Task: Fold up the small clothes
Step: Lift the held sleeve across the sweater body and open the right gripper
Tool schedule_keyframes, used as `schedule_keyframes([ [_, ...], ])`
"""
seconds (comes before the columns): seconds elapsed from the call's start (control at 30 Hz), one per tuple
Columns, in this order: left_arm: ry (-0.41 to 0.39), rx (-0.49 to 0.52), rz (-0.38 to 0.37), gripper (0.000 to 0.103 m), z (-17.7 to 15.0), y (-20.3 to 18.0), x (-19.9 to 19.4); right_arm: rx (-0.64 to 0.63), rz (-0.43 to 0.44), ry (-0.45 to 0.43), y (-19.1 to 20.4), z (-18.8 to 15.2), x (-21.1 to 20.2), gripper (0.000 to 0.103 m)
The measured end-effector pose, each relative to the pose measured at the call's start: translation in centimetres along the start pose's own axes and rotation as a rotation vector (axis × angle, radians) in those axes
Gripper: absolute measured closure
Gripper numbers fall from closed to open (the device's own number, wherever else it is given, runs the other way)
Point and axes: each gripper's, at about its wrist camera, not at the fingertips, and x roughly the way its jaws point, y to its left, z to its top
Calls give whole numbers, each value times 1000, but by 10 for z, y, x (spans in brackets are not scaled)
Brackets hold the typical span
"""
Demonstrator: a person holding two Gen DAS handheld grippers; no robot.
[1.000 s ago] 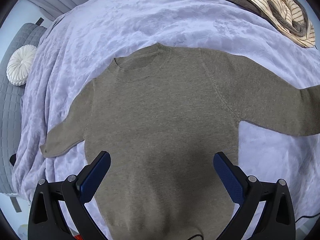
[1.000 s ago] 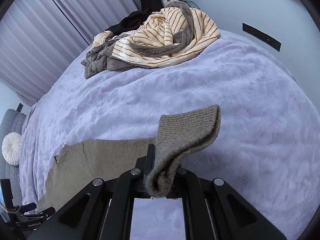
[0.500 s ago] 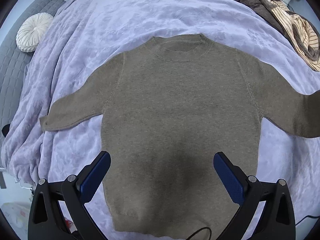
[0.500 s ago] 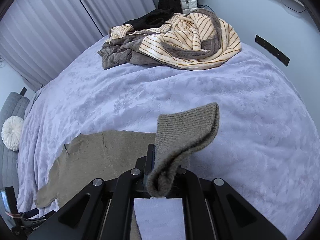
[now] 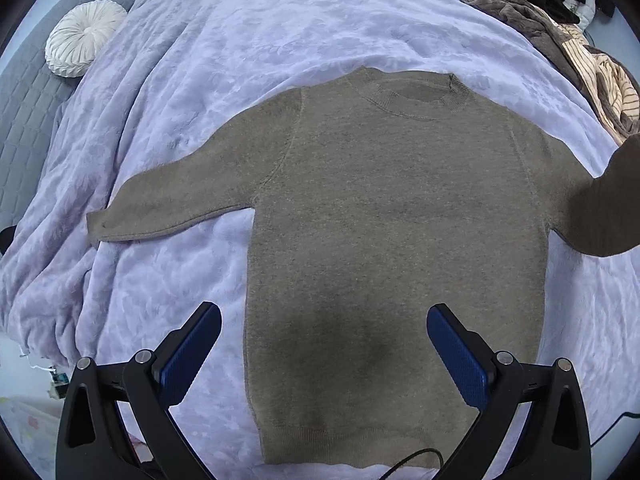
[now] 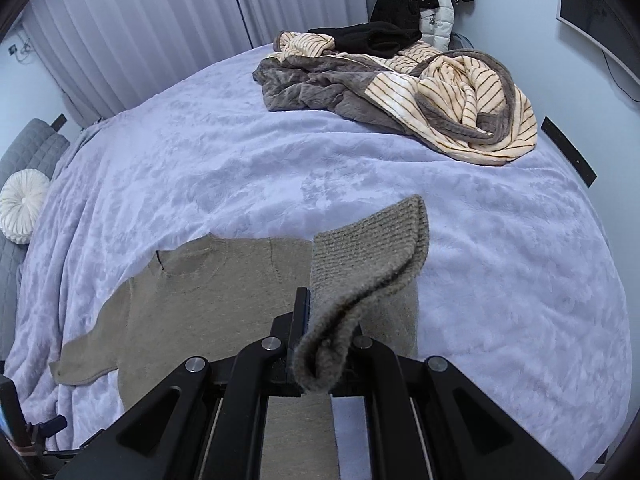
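A: Why is the sweater (image 5: 392,240) spread flat on the blanket (image 5: 240,40)?

B: So I can fold it. My right gripper (image 6: 320,344) is clamped tight on the sleeve cuff (image 6: 368,252), lifting it above the body.

A: And your left?

B: My left gripper (image 5: 324,340) hangs wide open and empty, straight above the hem.

My left camera looks almost straight down from above the bed (image 5: 248,32), over my left tongs (image 5: 324,344), and takes in the whole sweater (image 5: 384,216) from near its hem. My right camera sits lower and closer, tilted across the bed toward the curtains (image 6: 132,24) and far edge, past my right tongs (image 6: 316,344). Both views share the sweater, the round cushion (image 5: 82,38) and the pile of clothes (image 6: 424,84) at the far corner.
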Motion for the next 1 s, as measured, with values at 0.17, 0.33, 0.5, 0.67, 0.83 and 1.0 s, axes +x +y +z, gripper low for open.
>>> schedule_keyframes([
  [0.17, 19, -27, -23, 0, -5, 27, 8, -5, 2, 3, 32, -5, -6, 96],
  [0.33, 16, -35, -46, 0, -11, 49, 13, -41, -26, 16, 69, -12, -6, 96],
  [0.5, 23, -18, -66, 0, -14, 58, 18, -77, -42, 42, 110, -21, 5, 96],
  [0.67, 11, 1, -74, 0, -12, 72, 18, -141, -43, 58, 154, -34, 16, 96],
  [0.83, 16, -7, -89, 0, -9, 93, 21, -180, -42, 95, 193, -48, 38, 96],
  [1.0, 49, -26, -75, 0, -10, 115, 37, -230, -40, 157, 232, -67, 76, 96],
])
